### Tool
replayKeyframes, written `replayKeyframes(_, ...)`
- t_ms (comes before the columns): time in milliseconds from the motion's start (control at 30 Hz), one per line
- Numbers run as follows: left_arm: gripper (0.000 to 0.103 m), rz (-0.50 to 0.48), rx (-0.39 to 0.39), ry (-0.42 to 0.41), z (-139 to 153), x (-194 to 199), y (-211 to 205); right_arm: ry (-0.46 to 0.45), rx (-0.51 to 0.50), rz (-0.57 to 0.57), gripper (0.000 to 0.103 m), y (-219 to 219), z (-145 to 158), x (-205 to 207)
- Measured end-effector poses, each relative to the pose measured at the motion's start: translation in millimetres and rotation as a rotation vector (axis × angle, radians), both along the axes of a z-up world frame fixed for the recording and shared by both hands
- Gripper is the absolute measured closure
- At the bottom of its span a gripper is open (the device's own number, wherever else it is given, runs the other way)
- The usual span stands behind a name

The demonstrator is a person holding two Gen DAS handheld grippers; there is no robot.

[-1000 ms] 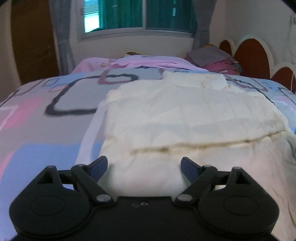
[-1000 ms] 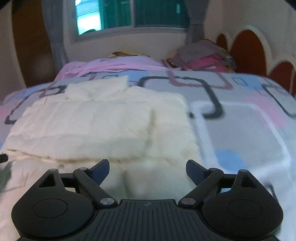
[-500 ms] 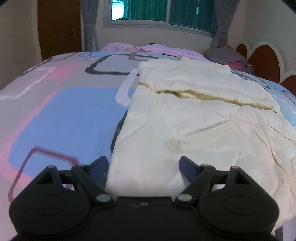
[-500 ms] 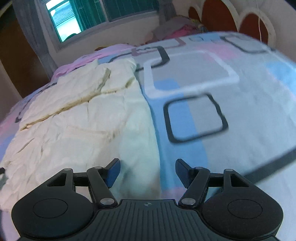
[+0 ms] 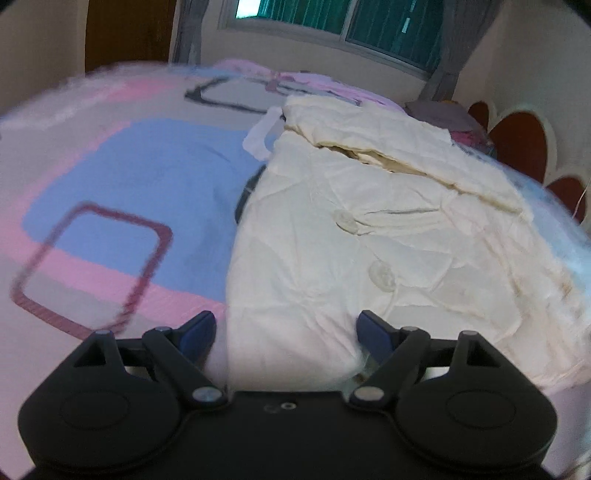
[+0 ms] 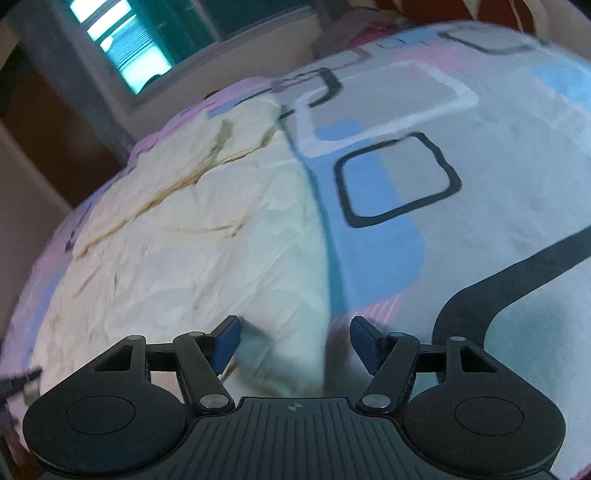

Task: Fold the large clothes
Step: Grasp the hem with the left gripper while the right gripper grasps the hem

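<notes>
A large cream garment (image 5: 369,229) lies spread on the bed, its far part folded over itself, with pale buttons on the near half. My left gripper (image 5: 284,332) is open and empty at the garment's near left corner, its jaws either side of the left hem edge. In the right wrist view the same garment (image 6: 207,229) fills the left half. My right gripper (image 6: 294,338) is open and empty at the garment's near right corner, with the cloth's right edge between the jaws.
The bedspread (image 5: 122,192) has pink, blue and grey blocks with outlined squares. A pile of clothes (image 5: 443,114) lies at the far right by the scalloped headboard (image 5: 517,144). A window (image 5: 332,22) and curtains are on the far wall.
Both grippers have drawn back from the folded far part to the garment's near corners, the left to the left edge, the right to the right edge. Both stayed open.
</notes>
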State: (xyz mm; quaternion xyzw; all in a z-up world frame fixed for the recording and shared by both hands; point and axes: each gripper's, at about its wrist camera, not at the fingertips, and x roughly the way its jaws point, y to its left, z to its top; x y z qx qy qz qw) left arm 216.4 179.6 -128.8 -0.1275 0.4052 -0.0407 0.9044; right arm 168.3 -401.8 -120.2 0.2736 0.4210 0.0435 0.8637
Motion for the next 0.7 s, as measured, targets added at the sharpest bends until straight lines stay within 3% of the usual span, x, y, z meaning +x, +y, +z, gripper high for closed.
replayKeyframes(67,0.021,-0.005,-0.050,0.005,-2,3,5,0.011,0.057,0.022,0.037,-3,-6,7)
replayKeyframes(167,0.024,-0.038,-0.097,0.005,-4,1,7,-0.001,0.066,0.096,0.037,4,-5,8)
replayKeyframes(200,0.033,-0.058,-0.114,0.005,-4,-1,6,-0.004,0.079,0.122,0.037,7,-6,7)
replayKeyframes(233,0.038,-0.075,-0.123,0.004,-5,-2,5,-0.008,0.084,0.151,0.048,10,-7,5)
replayKeyframes(267,0.046,-0.090,-0.135,0.003,-6,-2,4,-0.009,0.084,0.161,0.053,12,-8,4)
replayKeyframes(500,0.054,-0.039,-0.209,0.001,-12,7,8,-0.019,0.178,0.082,0.054,0,-15,9)
replayKeyframes(533,0.061,-0.036,-0.211,-0.001,-12,9,7,-0.022,0.163,0.094,0.066,2,-13,10)
replayKeyframes(567,0.088,-0.040,-0.222,-0.008,-11,10,8,-0.024,0.161,0.112,0.086,2,-12,10)
replayKeyframes(700,0.095,-0.015,-0.256,-0.093,5,2,12,-0.097,0.194,0.095,0.092,-6,5,2)
